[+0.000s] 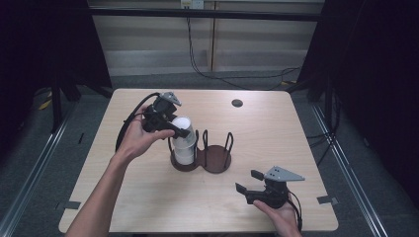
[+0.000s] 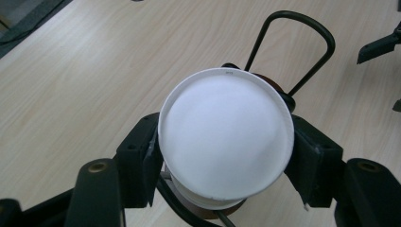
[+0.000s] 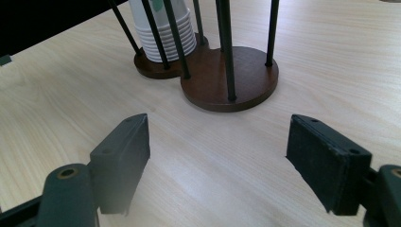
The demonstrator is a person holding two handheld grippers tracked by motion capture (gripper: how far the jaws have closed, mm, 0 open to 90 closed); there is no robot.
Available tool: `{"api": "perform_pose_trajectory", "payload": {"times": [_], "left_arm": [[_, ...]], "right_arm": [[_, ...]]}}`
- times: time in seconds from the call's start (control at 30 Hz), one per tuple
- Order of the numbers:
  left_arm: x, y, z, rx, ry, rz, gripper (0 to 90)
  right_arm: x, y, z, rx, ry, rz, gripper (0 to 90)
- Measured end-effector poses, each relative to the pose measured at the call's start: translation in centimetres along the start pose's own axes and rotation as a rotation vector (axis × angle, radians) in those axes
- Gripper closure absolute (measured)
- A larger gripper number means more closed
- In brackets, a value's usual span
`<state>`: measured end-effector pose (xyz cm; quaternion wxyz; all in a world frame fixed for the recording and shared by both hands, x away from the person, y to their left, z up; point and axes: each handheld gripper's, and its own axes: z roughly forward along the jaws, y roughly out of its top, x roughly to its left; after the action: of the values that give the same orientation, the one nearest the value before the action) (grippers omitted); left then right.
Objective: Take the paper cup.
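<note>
A stack of upside-down white paper cups stands in the left ring of a brown two-ring cup holder with black wire loops. My left gripper is shut on the topmost cup, above the stack. In the left gripper view the cup's round base sits between both pads, with a wire loop behind it. My right gripper rests open near the table's front right, nothing between its jaws. In the right gripper view that gripper faces the holder base and the cup stack.
The holder's right ring holds no cups. A dark round cable port sits in the wooden table near its far edge. Black curtains flank both sides and cables run across the floor behind.
</note>
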<state>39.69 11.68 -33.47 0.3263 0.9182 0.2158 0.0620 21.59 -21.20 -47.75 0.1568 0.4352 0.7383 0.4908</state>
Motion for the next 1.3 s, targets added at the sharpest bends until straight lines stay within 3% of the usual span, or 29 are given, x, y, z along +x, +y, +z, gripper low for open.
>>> {"api": "perform_pose_trajectory", "payload": {"times": [0.43,1.0,1.3], "left_arm": [[0.3,-0.3,-1.7,-0.074,-0.007,-0.032,36.6],[-0.4,-0.4,-4.0,-0.155,-0.01,-0.018,36.8],[-1.6,-1.2,-5.0,-0.191,-0.02,-0.001,36.8]], "right_arm": [[0.0,0.0,0.1,0.003,0.001,0.003,21.6],[0.0,0.0,0.1,0.003,0.002,0.0,21.4],[0.1,0.0,0.1,0.004,0.008,0.0,20.8]]}}
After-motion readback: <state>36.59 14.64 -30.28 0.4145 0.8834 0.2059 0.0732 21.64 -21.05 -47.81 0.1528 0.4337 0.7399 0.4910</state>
